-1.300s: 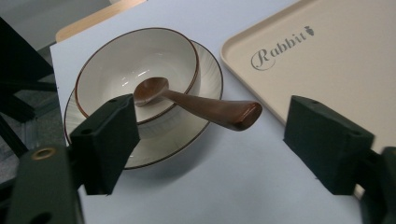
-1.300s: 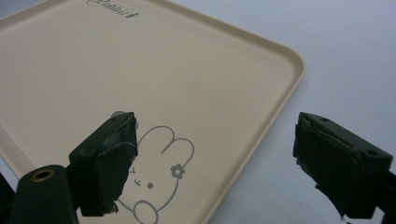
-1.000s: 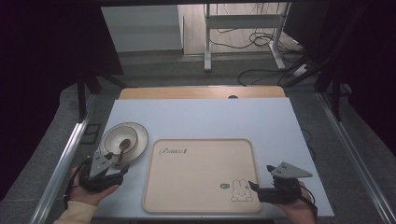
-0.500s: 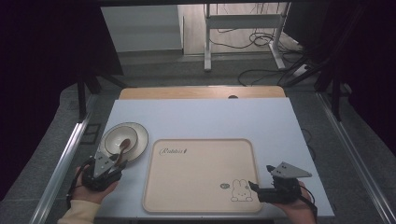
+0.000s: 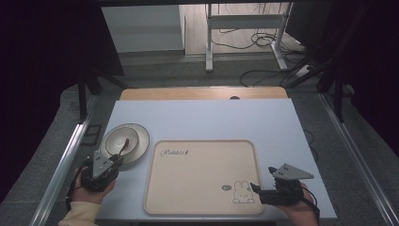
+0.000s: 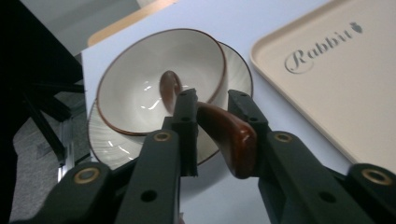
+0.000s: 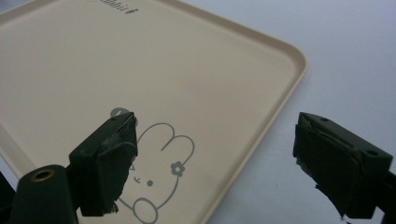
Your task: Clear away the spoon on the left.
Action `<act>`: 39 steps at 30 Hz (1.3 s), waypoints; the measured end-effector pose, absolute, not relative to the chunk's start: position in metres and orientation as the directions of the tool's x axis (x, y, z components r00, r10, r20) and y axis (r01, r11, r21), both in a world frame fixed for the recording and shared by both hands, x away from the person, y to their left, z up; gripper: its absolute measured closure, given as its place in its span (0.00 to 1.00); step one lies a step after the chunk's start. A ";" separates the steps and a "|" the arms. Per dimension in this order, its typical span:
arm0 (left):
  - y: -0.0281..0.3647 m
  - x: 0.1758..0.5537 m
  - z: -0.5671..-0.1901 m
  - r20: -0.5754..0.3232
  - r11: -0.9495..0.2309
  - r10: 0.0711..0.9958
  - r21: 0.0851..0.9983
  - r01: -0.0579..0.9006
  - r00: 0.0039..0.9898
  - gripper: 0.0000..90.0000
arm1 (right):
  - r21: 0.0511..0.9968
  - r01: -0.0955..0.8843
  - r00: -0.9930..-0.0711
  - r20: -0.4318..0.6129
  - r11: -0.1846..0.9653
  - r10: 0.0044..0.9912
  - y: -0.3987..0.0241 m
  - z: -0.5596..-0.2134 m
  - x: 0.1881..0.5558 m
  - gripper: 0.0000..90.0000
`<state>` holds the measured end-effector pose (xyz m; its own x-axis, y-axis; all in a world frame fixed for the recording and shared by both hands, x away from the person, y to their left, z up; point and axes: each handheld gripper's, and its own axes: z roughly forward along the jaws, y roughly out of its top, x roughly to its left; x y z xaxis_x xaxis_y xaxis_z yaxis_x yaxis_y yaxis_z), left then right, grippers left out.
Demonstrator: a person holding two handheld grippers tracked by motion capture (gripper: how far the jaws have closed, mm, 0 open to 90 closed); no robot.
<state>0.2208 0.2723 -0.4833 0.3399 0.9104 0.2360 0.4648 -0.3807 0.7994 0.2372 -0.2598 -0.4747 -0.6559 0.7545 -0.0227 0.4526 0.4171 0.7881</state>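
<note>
A white bowl [image 5: 120,141] [image 6: 135,84] with a brown rim sits on a matching saucer [image 5: 141,149] [image 6: 239,74] at the table's left. In it lies a brown wooden spoon [image 5: 123,146] [image 6: 231,133], its handle sticking out over the near rim. My left gripper [image 5: 113,161] [image 6: 212,105] has just been closing its jaws, and they now press on that handle from both sides. My right gripper [image 5: 256,189] [image 7: 215,158] stands open with nothing between its jaws, low over the near right corner of a beige rabbit-print tray [image 5: 197,174] [image 7: 140,60].
The tray [image 6: 336,84] lies flat in the middle of the pale blue tabletop [image 5: 211,117], just right of the saucer. A wooden strip [image 5: 202,93] runs along the far edge. Metal rails flank the table on both sides.
The left gripper's jaws have closed in on the spoon handle. Both hands have kept their places, and the right gripper is unchanged.
</note>
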 end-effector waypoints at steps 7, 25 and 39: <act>0.276 0.220 -0.481 0.227 -0.360 0.921 0.807 0.468 0.317 0.90 | 0.786 0.453 -0.658 -0.024 0.421 0.753 -0.260 -0.475 0.237 0.16; 0.283 0.222 -0.468 0.204 -0.317 0.937 0.840 0.440 0.285 0.94 | 0.783 0.456 -0.657 -0.025 0.423 0.754 -0.259 -0.475 0.237 0.16; 0.280 0.220 -0.447 0.184 -0.290 0.940 0.874 0.389 0.288 0.94 | 0.783 0.456 -0.657 -0.024 0.422 0.754 -0.259 -0.475 0.237 0.16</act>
